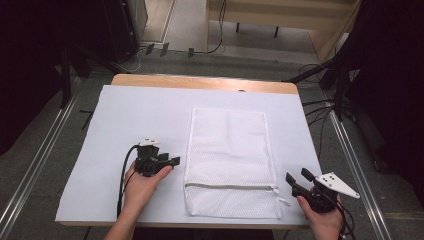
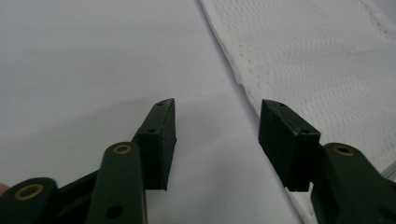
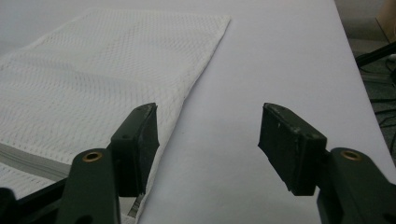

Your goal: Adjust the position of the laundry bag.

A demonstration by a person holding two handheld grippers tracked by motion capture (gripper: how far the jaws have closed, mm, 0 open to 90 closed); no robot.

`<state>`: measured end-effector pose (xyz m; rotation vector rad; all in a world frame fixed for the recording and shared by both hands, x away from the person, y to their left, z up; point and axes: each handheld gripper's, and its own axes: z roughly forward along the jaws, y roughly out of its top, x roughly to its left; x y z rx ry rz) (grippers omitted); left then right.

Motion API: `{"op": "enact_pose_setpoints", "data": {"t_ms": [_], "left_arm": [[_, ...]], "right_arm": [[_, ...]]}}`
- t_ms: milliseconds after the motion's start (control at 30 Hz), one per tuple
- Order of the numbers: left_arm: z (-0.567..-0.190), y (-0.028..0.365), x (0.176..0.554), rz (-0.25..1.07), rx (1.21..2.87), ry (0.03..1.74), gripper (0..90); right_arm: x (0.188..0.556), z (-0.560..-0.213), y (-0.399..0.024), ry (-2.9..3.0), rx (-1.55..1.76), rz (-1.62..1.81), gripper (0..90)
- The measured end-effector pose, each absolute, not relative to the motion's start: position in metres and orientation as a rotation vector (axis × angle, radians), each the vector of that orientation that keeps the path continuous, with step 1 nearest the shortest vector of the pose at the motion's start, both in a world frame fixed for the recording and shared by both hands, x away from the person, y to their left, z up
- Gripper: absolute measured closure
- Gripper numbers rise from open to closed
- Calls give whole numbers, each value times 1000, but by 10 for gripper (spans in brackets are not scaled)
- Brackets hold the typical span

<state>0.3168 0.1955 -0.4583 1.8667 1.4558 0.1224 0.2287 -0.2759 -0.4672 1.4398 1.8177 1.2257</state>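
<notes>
A white mesh laundry bag [image 1: 231, 162] lies flat on the pale sheet [image 1: 125, 120] that covers the wooden table [image 1: 200, 81], a little right of the middle, its long side running away from the person. A grey zipper [image 1: 230, 187] crosses the bag near its near end, and it looks closed along its whole run, with the white pull [image 1: 283, 201] lying at the bag's right edge. The bag lies thin and even, with no bulge under the mesh; whether anything slim sits inside cannot be told from these views.

The left gripper [image 1: 170, 161] rests just beside the bag's left edge, held in the left hand [image 1: 142, 185], its black cable [image 1: 121, 182] trailing back toward the person. In the left gripper view its jaws stand wide apart with nothing between them (only the bare sheet shows in the gap), and the bag's edge [image 2: 243, 88] runs past the right-hand jaw.

The right gripper [image 1: 296, 179], in the right hand [image 1: 325, 220], sits off the bag's near right corner, apart from it, with its grey three-cornered plate [image 1: 339, 184] on top. Its jaws are likewise spread wide and empty; in the right gripper view the mesh [image 3: 107, 79] and a stretch of zipper [image 3: 32, 161] lie to the left of the left-hand jaw.
</notes>
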Motion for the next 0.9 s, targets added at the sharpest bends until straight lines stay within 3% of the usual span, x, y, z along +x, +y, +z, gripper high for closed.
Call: {"op": "enact_pose_setpoints", "data": {"t_ms": [100,400,600,667,700,767,900], "left_arm": [[-458,183,329,13,1827,1471,548],[-458,166,339,-15,1884,1492,633],[-454,146,338,54,1990,1475,641],[-453,141,338,103,2032,1480,719],[-453,139,338,148,2068,1479,812],[-454,142,339,129,2057,1470,886],[-453,145,338,139,2039,1468,900]], "right_arm": [[228,-470,-273,1838,1447,1231,417],[230,-471,-274,1835,1459,1251,400],[230,-471,-273,1847,1479,1290,425],[230,-471,-273,1857,1488,1300,430],[231,-471,-272,1860,1491,1297,429],[231,-471,-271,1865,1480,1286,431],[230,-470,-271,1853,1481,1279,432]]}}
